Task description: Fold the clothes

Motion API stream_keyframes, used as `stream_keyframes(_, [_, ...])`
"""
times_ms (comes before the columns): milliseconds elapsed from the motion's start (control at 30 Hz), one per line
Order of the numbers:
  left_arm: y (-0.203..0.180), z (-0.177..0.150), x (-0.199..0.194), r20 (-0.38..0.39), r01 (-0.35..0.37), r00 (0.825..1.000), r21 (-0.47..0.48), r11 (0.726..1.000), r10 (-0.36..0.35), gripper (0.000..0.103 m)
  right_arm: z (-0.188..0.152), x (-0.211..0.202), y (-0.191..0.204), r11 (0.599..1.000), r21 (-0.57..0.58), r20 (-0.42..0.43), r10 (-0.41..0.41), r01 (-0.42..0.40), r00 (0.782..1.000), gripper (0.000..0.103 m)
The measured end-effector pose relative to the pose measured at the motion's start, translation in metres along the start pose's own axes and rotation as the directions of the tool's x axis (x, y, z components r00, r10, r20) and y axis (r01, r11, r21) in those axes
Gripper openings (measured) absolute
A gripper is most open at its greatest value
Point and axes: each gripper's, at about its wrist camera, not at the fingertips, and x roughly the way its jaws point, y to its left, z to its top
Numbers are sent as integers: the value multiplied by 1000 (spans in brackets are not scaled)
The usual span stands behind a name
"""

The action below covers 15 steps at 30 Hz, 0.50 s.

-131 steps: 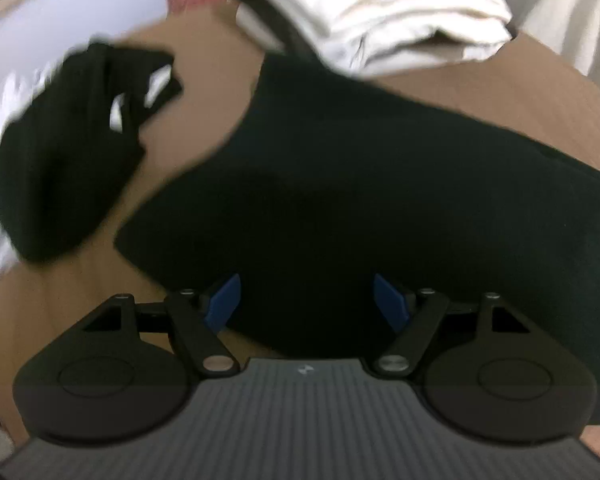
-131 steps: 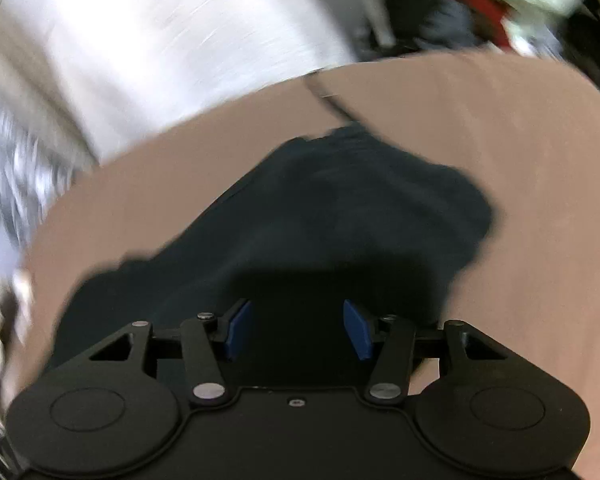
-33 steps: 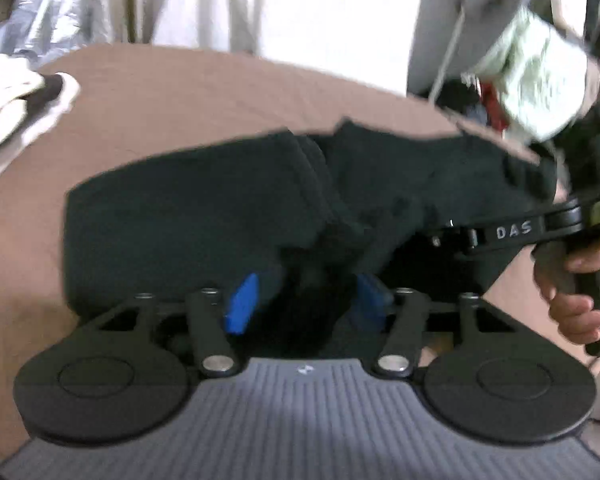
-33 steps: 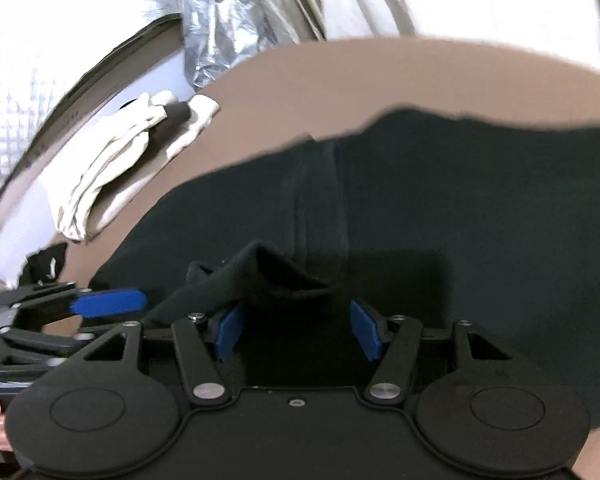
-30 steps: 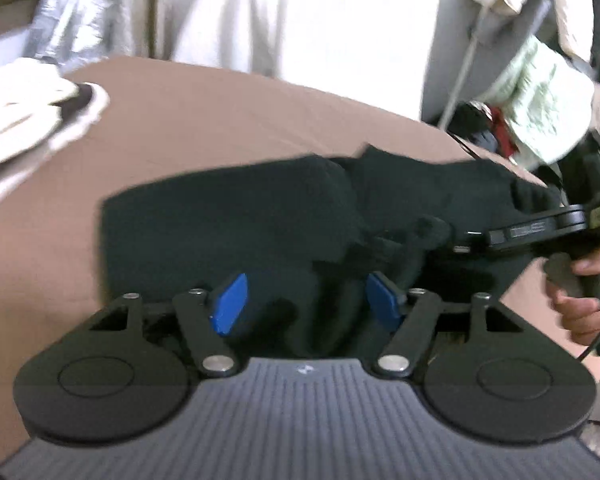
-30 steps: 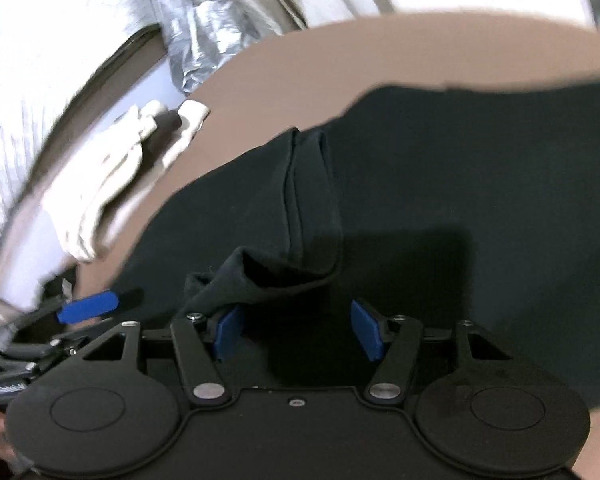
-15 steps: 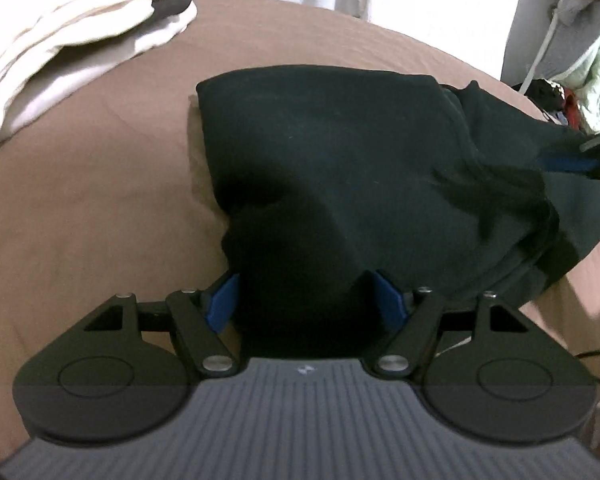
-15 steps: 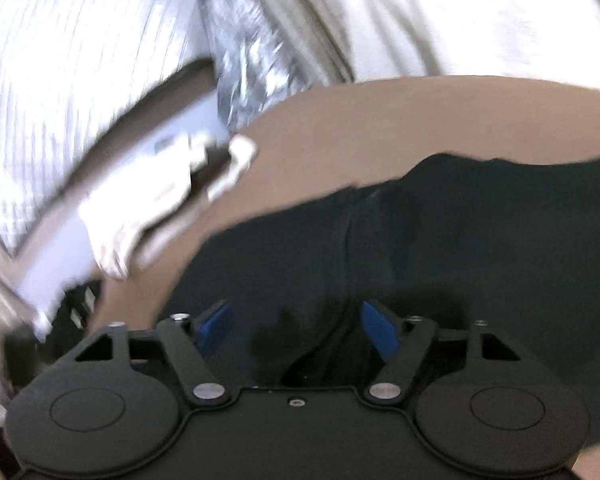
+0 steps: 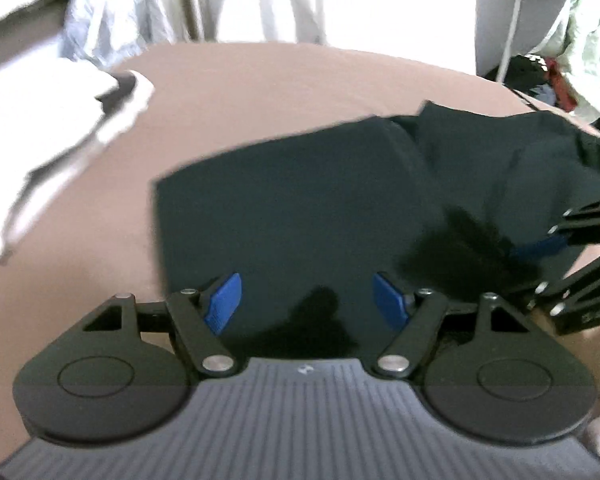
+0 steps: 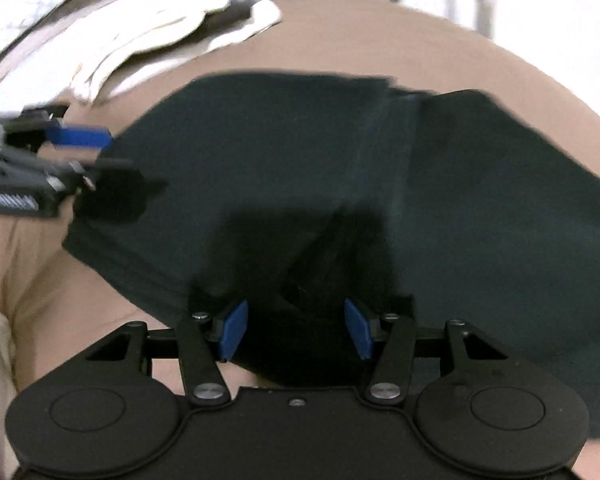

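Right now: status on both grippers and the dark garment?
Left gripper open, right gripper open, neither gripping. Dark garment lies partly folded on the brown surface. White folded stack off to the side, apart.

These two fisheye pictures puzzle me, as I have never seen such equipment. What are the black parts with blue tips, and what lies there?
Each picture comes from a camera on a hand-held tool, looking along its two blue-tipped fingers. The left tongs and the right tongs both stand open above a dark garment, partly folded on a brown surface. Neither holds anything. Each camera also catches the other tool at the edge. A pile of white clothes lies to the left.
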Motion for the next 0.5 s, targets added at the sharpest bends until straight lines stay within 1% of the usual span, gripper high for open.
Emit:
stream_keyframes(33, [-4, 2, 6, -18, 27, 999, 0, 1000, -27, 72, 1, -14, -9, 999, 32, 30, -21, 20, 999, 66])
stream_keyframes(67, [-8, 4, 14, -42, 42, 998, 20, 999, -42, 72, 0, -31, -23, 995, 86, 68, -48, 42, 997, 75])
stream_keyframes(133, [-14, 9, 30, -87, 70, 994, 52, 996, -66, 72, -13, -61, -60, 970, 234, 128, -91, 59, 988, 80])
stream_keyframes(167, [-14, 12, 35, -99, 70, 993, 44, 997, -65, 71, -20, -70, -77, 946, 319, 149, -109, 57, 983, 80])
stream_keyframes(200, [-14, 15, 39, -107, 81, 991, 30, 996, -78, 71, -30, -78, -96, 911, 410, 159, -128, 52, 979, 80])
stream_keyframes(267, [-13, 22, 39, -100, 181, 978, -37, 983, -183, 72, -54, -88, -131, 814, 579, 159, -164, 43, 973, 80])
stream_keyframes(300, [-16, 24, 41, -100, 219, 970, -55, 974, -223, 72, -66, -89, -145, 761, 647, 152, -184, 43, 971, 80])
stream_keyframes(333, [-24, 24, 46, -121, 226, 966, -51, 973, -230, 72, -73, -89, -155, 726, 686, 144, -206, 52, 968, 80])
stream_keyframes(400, [-38, 23, 57, -163, 240, 956, -44, 970, -244, 71, -83, -88, -170, 675, 733, 128, -255, 82, 958, 80])
stream_keyframes(433, [-45, 23, 62, -182, 241, 953, -38, 970, -244, 70, -85, -85, -176, 667, 739, 111, -267, 101, 957, 80])
stream_keyframes(500, [-57, 22, 68, -204, 206, 958, -4, 979, -203, 70, -85, -75, -186, 668, 730, 67, -278, 143, 958, 80])
